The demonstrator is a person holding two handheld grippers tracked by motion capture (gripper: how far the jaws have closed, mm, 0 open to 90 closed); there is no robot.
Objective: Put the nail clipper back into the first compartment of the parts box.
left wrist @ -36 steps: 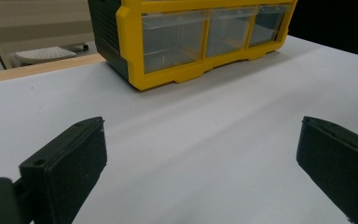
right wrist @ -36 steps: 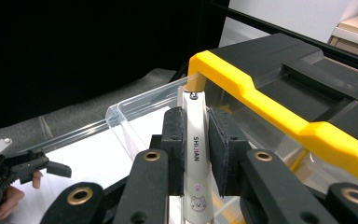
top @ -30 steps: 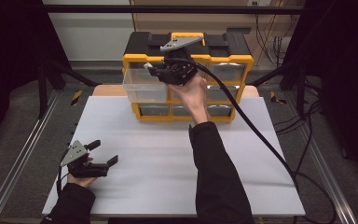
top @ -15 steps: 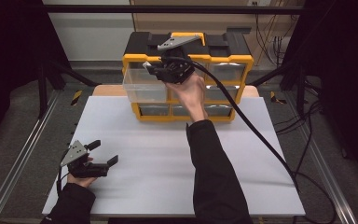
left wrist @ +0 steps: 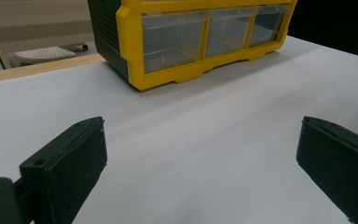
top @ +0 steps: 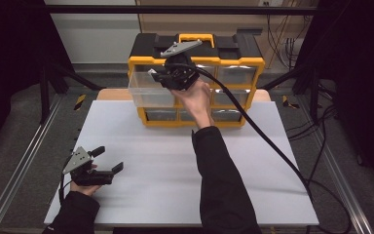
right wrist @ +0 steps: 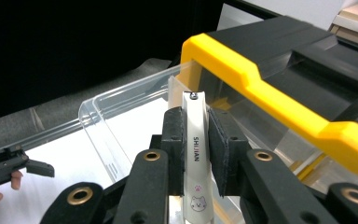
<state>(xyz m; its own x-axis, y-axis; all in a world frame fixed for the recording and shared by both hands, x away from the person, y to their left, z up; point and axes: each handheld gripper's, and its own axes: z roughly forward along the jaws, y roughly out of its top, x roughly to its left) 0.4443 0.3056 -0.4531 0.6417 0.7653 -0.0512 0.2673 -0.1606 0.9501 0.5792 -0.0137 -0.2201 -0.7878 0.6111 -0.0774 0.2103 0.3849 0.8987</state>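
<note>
The right gripper [top: 155, 74], arm stretched toward twelve o'clock, has its jaws clamped, seemingly tight. The left gripper [top: 108, 160] rests at seven o'clock, jaws spread wide.

From above I see my right gripper [top: 161, 77] held up against the yellow organizer [top: 233, 63], at its pulled-out clear drawer [top: 146, 92] in the top left. Whatever sits between its jaws is too small to tell. My left gripper [top: 111, 161] rests on the white table [top: 253, 170], jaws apart, well away.
</note>
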